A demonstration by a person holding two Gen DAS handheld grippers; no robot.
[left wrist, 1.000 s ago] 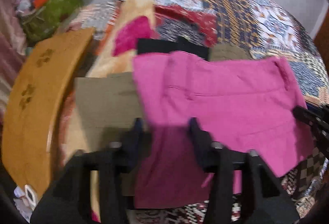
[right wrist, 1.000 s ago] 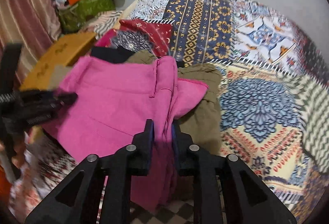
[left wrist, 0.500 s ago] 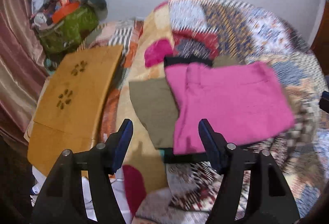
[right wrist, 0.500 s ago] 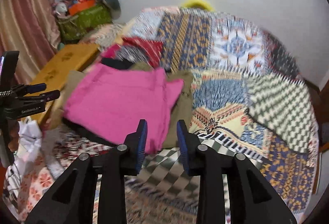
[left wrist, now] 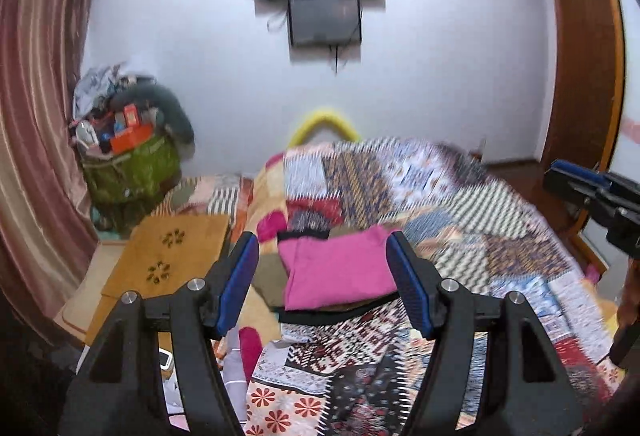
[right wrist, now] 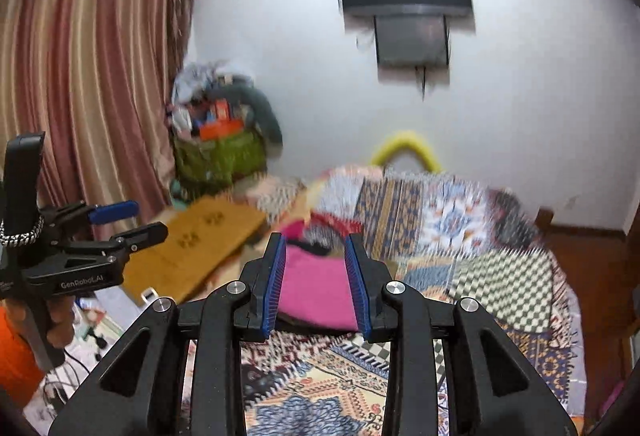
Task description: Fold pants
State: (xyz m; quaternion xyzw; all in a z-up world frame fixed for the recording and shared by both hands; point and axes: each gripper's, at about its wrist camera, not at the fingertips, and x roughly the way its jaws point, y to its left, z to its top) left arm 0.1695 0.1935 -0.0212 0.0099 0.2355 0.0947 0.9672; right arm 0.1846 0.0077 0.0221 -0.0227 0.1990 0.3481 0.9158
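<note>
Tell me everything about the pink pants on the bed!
The pink pants are bright magenta cloth, soft and plain, with no pattern. They are folded into a flat, roughly square bundle lying on top of a small stack: an olive-brown garment sticks out at the left and a black garment peeks out underneath. The stack rests on the patchwork quilt. Nothing grips the pants; both grippers are held back from them with open jaws.

A patchwork-quilted bed point(left wrist: 460, 220) carries a stack of folded clothes, pink pants point(left wrist: 340, 270) on top.
</note>
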